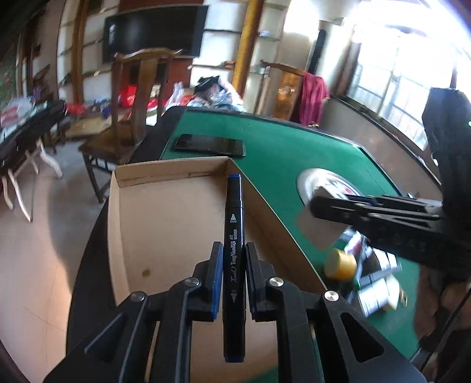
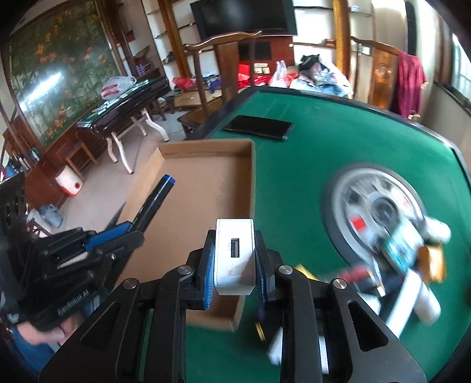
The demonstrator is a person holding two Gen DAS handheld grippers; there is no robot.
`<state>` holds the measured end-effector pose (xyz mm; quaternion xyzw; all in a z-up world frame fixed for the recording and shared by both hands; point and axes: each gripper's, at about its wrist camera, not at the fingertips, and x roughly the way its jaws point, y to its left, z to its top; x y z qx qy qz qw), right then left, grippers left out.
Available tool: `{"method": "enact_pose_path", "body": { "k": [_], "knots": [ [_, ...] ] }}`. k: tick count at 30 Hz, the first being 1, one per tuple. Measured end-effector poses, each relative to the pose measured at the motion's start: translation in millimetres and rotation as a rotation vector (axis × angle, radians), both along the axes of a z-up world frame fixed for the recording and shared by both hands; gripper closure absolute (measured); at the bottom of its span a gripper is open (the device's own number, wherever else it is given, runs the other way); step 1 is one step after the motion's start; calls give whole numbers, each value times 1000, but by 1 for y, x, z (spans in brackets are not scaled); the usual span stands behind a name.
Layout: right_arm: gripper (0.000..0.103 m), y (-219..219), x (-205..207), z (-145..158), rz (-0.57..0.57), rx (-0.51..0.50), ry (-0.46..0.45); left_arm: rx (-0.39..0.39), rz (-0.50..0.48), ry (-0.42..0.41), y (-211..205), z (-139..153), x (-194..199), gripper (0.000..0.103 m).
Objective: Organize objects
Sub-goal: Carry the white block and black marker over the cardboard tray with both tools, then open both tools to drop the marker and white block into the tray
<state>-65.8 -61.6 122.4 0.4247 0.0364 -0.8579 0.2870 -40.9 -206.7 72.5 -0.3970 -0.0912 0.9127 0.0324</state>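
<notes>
Room: a living room with a wall TV [image 2: 244,14] and wooden chair [image 1: 138,97] beyond a green felt table [image 2: 338,141].
Box: an open cardboard box [image 2: 203,188] on the table's left near edge, seemingly the collecting place.
Left gripper [image 1: 232,280]: closed on a black marker [image 1: 234,235], held lengthwise over the box, likely for dropping in.
Right gripper [image 2: 234,259]: clamped on a white USB charger [image 2: 234,244], just above the box's right wall.
Remaining: blurred clutter [image 2: 406,259], near right.
Phone [image 2: 259,126]: flat, beyond the box.
</notes>
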Motion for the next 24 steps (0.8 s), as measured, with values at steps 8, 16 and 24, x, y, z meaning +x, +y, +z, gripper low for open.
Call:
{"method": "enact_pose_path", "body": {
  "k": [8,16,24],
  "knots": [
    [81,-54,-92,-21,-58,-24,-63,134,116,-65,-11,-33,-52,90],
    [81,-92,-133,-48,-32,26,-58,194,202,-73,-15,-52,-63,90],
    [81,-99,-138,-62,-17,41,-35,161,212,-76,-12,-54,-61,90]
  ]
}}
